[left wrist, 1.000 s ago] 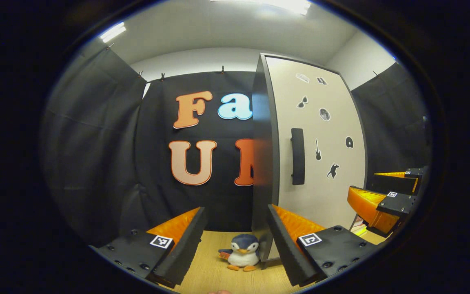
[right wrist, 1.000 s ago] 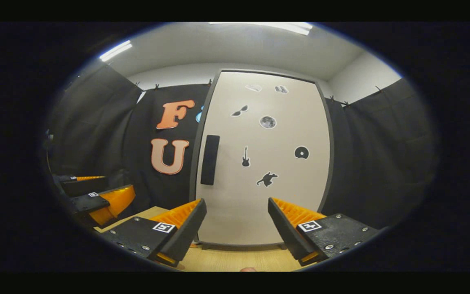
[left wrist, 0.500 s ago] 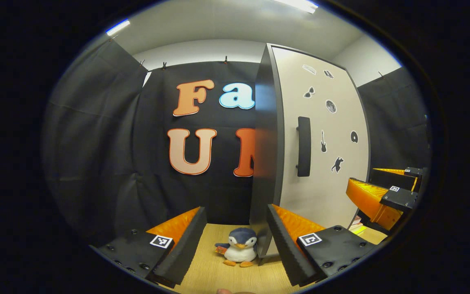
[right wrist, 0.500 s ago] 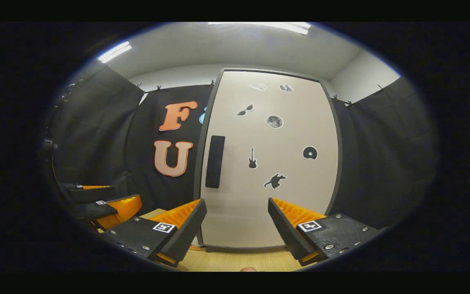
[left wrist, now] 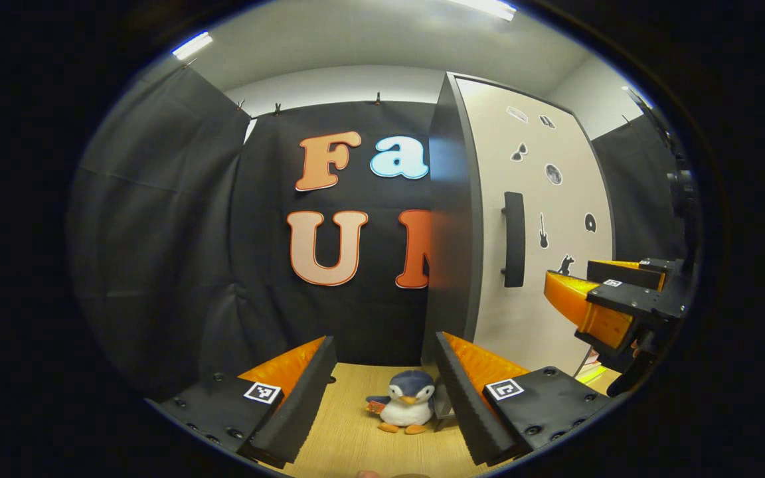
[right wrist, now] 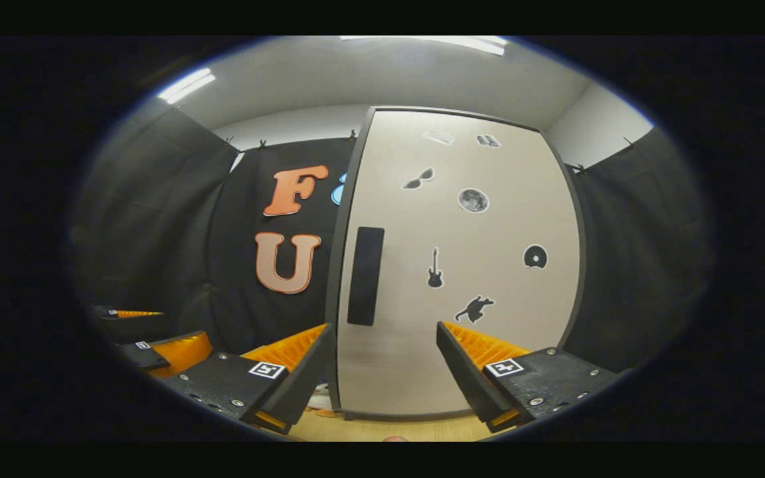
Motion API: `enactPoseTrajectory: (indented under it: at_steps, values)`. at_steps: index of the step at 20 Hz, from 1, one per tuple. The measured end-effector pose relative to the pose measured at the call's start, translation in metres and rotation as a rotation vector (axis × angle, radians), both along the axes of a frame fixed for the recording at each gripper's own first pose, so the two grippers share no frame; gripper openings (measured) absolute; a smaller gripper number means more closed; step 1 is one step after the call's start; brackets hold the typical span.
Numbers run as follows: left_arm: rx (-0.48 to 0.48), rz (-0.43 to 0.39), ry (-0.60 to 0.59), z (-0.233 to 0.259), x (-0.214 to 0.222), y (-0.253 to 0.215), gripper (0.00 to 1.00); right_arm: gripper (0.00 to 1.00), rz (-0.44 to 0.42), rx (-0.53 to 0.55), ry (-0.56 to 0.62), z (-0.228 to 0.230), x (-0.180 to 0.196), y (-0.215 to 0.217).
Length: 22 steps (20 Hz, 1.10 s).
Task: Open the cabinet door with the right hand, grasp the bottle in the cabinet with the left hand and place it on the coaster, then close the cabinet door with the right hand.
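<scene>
The cabinet [right wrist: 462, 279] stands upright on the table, its pale door with small stickers closed. A black vertical handle [right wrist: 365, 275] sits near the door's left edge. My right gripper [right wrist: 384, 337] is open, a short way in front of the door, with the handle just left of and above the gap between its fingers. In the left gripper view the cabinet's dark side [left wrist: 452, 219], its door [left wrist: 548, 279] and the handle [left wrist: 514, 239] are at the right, and the right gripper [left wrist: 611, 299] hovers before the door. My left gripper [left wrist: 384, 352] is open and holds nothing. The closed door hides whatever is inside.
A small penguin plush [left wrist: 409, 406] sits on the wooden table [left wrist: 349, 438] by the cabinet's left front corner. Black cloth walls close the booth behind and at both sides. The left gripper [right wrist: 157, 345] shows low at the left in the right gripper view.
The right gripper has moved closer to the cabinet door, and the handle has shifted toward the gap between its fingers. The left gripper has shifted a little, still open. The door stays closed.
</scene>
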<state>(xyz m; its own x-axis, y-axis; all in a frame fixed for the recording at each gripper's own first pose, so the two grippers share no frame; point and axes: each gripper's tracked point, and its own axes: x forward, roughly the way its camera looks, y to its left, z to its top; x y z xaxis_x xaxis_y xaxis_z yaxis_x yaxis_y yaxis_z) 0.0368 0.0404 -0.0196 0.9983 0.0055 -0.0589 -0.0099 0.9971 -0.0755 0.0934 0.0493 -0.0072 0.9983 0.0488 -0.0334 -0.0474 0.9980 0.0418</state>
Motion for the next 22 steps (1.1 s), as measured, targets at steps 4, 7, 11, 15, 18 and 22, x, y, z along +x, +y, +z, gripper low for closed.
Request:
enactPoseTrajectory:
  at_steps: [4, 7, 11, 15, 18, 22]
  values:
    - [-0.005, 0.019, 0.009, -0.005, 0.001, 0.011, 0.96, 0.94, 0.004, 0.026, -0.021, 0.011, 0.033, 0.011]
    - [-0.008, 0.029, 0.019, -0.010, 0.001, 0.020, 0.97, 0.92, 0.009, 0.052, -0.020, 0.016, 0.057, 0.020]
    - [-0.031, 0.039, 0.035, -0.017, 0.003, 0.031, 0.96, 0.90, -0.012, 0.057, 0.006, 0.012, 0.084, 0.025]
    - [-0.032, 0.054, 0.040, -0.022, 0.003, 0.046, 0.96, 0.82, -0.063, 0.053, 0.031, 0.003, 0.095, 0.022]
    - [-0.030, 0.059, 0.044, -0.027, 0.007, 0.060, 0.96, 0.69, -0.091, 0.063, 0.015, 0.007, 0.097, 0.020]
    - [-0.027, 0.032, 0.052, -0.030, 0.014, 0.066, 0.97, 0.49, -0.125, 0.084, 0.008, 0.008, 0.097, 0.019]
